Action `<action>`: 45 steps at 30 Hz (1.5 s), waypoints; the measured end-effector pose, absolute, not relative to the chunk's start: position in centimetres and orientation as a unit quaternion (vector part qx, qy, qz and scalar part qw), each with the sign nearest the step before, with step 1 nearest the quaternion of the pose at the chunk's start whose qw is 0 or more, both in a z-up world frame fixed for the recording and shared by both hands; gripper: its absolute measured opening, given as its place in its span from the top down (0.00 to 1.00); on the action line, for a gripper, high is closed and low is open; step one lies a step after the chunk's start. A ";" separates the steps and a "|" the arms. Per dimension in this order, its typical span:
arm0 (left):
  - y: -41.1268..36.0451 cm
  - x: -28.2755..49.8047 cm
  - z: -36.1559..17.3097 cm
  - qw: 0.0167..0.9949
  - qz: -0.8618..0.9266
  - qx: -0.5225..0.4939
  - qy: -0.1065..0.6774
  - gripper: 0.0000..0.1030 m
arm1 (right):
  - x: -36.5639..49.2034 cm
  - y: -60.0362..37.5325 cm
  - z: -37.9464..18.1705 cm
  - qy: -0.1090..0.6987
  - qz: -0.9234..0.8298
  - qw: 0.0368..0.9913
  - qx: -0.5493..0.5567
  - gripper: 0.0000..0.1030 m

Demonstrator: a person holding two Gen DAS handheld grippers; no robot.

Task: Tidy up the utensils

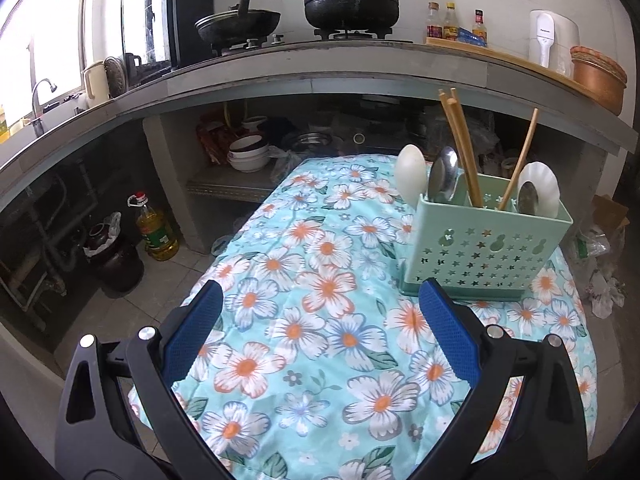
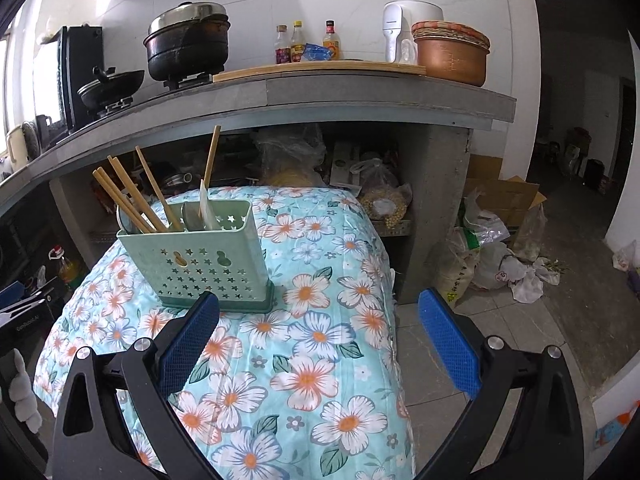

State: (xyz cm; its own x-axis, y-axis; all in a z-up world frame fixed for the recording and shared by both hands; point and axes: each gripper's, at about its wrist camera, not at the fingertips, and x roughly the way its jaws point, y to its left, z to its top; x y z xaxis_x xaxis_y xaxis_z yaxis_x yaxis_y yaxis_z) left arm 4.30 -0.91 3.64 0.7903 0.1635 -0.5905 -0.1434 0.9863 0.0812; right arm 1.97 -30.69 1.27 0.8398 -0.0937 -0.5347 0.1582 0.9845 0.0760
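Nearest the cameras, the left tool (image 1: 322,300) hangs over the table covered with a pale blue cloth printed with white and orange flowers (image 1: 320,360), its blue-padded fingers spread wide and holding nothing. The right tool (image 2: 318,312) is just as wide and empty, its right finger out past the table's edge above the tiled floor.

Further on stands the mint-green perforated plastic utensil holder with star cut-outs (image 1: 486,240), upright on the cloth toward the far right of the table. It already carries the light wooden chopsticks (image 1: 460,140), the steel spoons (image 1: 442,176) and the white plastic spoons (image 1: 410,170), with no loose utensil visible on the cloth.

The judged risks: the holder is light and sits on soft, wrinkled fabric, so a sideways knock from a wide finger could tip it. The chopsticks lean at loose angles, so pulling one could drag its neighbours out or tilt the holder.

Farthest, on the counter, the white electric kettle (image 1: 550,38) bears a small brand name too blurred to read surely. The labels on the three sauce bottles (image 1: 450,24) cannot be read either.
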 end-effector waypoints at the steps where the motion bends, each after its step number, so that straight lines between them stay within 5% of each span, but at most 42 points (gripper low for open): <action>1: -0.8 4.2 3.7 0.946 0.084 0.017 0.312 0.08 | 2.0 -30.6 1.3 0.276 -0.065 0.957 0.058 0.06; 45: -0.8 4.0 4.0 0.945 0.077 0.035 0.317 0.08 | 2.4 -29.8 1.4 0.280 -0.051 0.957 0.046 0.06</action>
State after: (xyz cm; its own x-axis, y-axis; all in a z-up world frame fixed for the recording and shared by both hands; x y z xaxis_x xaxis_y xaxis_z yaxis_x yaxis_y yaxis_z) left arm 4.00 -0.85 3.97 0.7869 0.1667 -0.5941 -0.1226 0.9859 0.1143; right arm 2.44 -29.76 1.35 0.8377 -0.0708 -0.5415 0.1227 0.9906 0.0602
